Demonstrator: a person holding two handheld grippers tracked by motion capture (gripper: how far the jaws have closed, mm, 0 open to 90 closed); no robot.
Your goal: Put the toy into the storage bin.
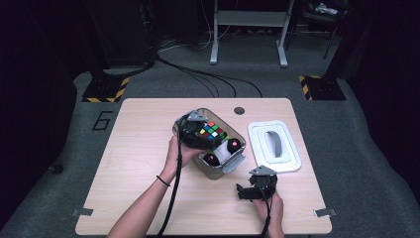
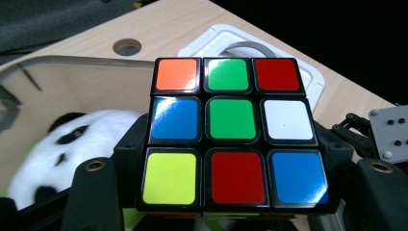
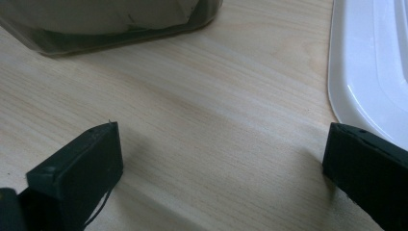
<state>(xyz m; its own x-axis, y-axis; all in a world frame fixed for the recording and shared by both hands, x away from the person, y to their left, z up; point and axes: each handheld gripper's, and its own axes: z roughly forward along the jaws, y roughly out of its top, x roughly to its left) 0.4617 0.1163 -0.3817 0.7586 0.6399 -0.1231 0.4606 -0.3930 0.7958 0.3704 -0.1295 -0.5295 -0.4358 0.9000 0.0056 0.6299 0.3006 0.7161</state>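
Note:
A scrambled Rubik's cube (image 1: 212, 130) (image 2: 233, 130) is clamped between the black jaws of my left gripper (image 1: 198, 131) (image 2: 235, 192), which is shut on it. The cube hangs over a clear plastic bin (image 1: 218, 173) (image 2: 72, 60) near the table's middle. Inside the bin lies a panda plush (image 1: 221, 151) (image 2: 72, 144), partly hidden by the cube. My right gripper (image 1: 245, 192) (image 3: 223, 159) rests low over the bare tabletop in front of the bin, jaws wide open with nothing between them.
The bin's white lid (image 1: 275, 145) (image 2: 211, 41) (image 3: 370, 62) with a grey handle lies flat just right of the bin. A round cable hole (image 1: 239, 110) (image 2: 127, 46) sits near the table's far edge. Bare wood stretches to the left of the bin.

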